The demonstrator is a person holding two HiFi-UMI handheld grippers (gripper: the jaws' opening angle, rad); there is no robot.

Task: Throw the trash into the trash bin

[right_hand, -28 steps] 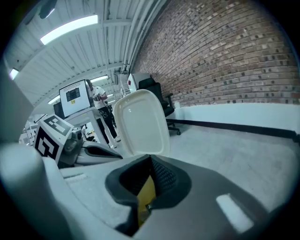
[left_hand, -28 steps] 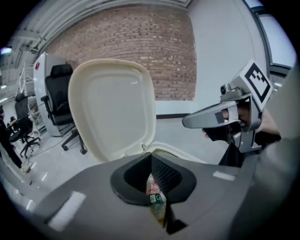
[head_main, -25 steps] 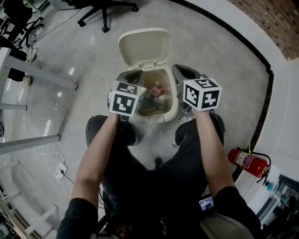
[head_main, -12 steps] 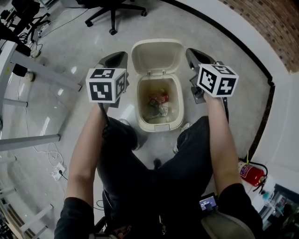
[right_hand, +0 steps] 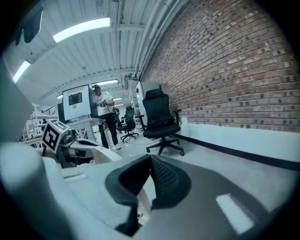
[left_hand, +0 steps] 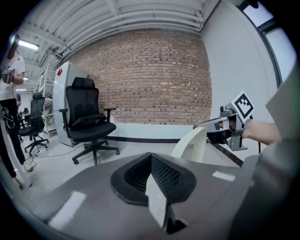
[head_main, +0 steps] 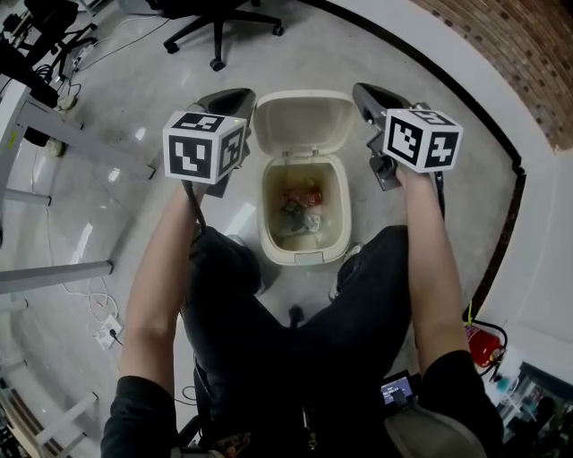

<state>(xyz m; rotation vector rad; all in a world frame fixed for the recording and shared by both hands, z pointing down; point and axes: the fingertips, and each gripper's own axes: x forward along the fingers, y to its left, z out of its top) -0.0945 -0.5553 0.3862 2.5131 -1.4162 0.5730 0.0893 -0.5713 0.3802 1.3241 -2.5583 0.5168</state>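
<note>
A cream trash bin (head_main: 269, 234) stands open on the floor between the person's feet, its lid (head_main: 304, 119) tipped back. Crumpled trash (head_main: 301, 205), some of it red, lies inside. My left gripper (head_main: 235, 97) hovers left of the lid, shut, with nothing in it. My right gripper (head_main: 365, 93) hovers right of the lid, also shut and empty. In the left gripper view the shut jaws of the left gripper (left_hand: 150, 156) point past the lid (left_hand: 191, 143) at the right gripper (left_hand: 225, 126). The right gripper view shows that gripper (right_hand: 150, 157) with its pads together.
A black office chair (head_main: 215, 18) stands beyond the bin. Desk legs (head_main: 81, 148) and a power strip (head_main: 112, 327) with cables lie at the left. A red fire extinguisher (head_main: 483, 345) sits at the lower right by the white wall. A person (right_hand: 103, 108) stands far off.
Both grippers have risen from just over the bin's mouth and spread apart to either side of the lid. The bin's inside now shows in full.
</note>
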